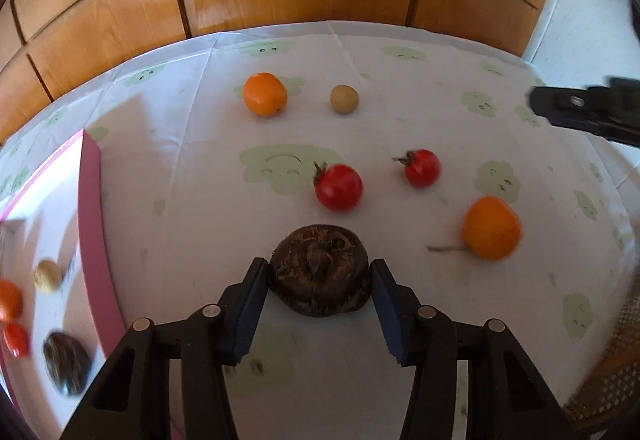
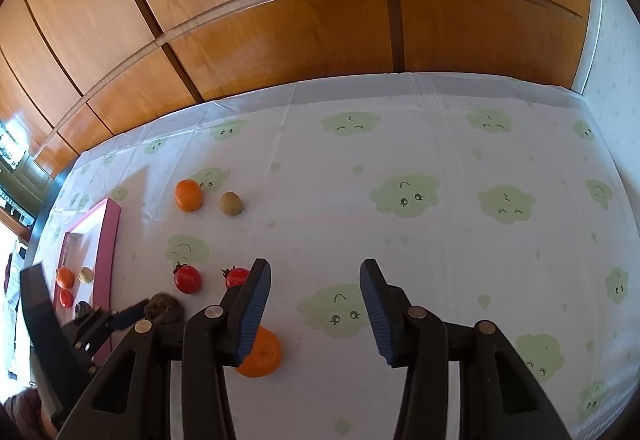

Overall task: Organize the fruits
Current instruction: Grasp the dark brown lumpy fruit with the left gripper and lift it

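A dark brown rough fruit (image 1: 320,280) rests on the tablecloth between the fingers of my left gripper (image 1: 320,264), whose blue pads touch it on both sides. Beyond it lie two cherry tomatoes (image 1: 339,187) (image 1: 422,167), two oranges (image 1: 265,94) (image 1: 492,228) and a small beige fruit (image 1: 344,99). At the left, the pink tray (image 1: 94,220) holds a beige fruit, an orange, a tomato and a dark fruit. My right gripper (image 2: 316,268) hovers open over bare cloth. Its left finger partly hides an orange (image 2: 260,356).
The white tablecloth (image 2: 440,240) with green cloud faces covers the table. Wooden cabinet panels (image 2: 280,19) rise right behind its far edge. A woven chair back (image 1: 612,380) shows at the lower right of the left wrist view.
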The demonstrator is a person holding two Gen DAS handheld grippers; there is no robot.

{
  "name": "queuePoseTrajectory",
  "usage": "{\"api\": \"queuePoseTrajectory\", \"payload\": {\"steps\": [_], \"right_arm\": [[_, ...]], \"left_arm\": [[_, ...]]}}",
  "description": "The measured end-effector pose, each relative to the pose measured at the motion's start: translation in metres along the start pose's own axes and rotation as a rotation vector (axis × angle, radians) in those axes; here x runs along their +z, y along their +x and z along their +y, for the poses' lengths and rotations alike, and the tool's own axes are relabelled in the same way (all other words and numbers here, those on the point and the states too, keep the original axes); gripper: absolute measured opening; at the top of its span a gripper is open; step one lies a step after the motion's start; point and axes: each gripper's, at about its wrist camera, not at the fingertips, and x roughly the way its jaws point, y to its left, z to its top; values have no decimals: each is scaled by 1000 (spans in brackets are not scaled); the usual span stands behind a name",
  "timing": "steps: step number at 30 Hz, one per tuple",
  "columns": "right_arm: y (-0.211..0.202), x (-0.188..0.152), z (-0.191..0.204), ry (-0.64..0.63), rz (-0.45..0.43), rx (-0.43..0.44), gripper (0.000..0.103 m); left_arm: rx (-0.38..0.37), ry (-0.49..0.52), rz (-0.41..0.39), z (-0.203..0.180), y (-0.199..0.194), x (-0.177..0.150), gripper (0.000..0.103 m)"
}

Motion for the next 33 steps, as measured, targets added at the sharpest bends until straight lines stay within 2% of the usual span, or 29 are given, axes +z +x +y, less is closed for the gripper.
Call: {"api": "queuePoseTrajectory", "payload": {"steps": [9, 23, 29, 33], "right_arm": [[8, -4, 3, -18, 34, -5, 47], [29, -16, 31, -78, 116, 140, 47], [45, -18, 53, -148, 138, 146, 47], [60, -16, 64, -211, 159, 99, 47]], "left_arm": [[27, 68, -64, -20, -22, -52, 53], [-3, 66, -105, -16, -20, -56, 53], [-14, 63, -110, -14, -21, -57, 53], [-19, 61, -112, -14, -21, -58, 53]]}}
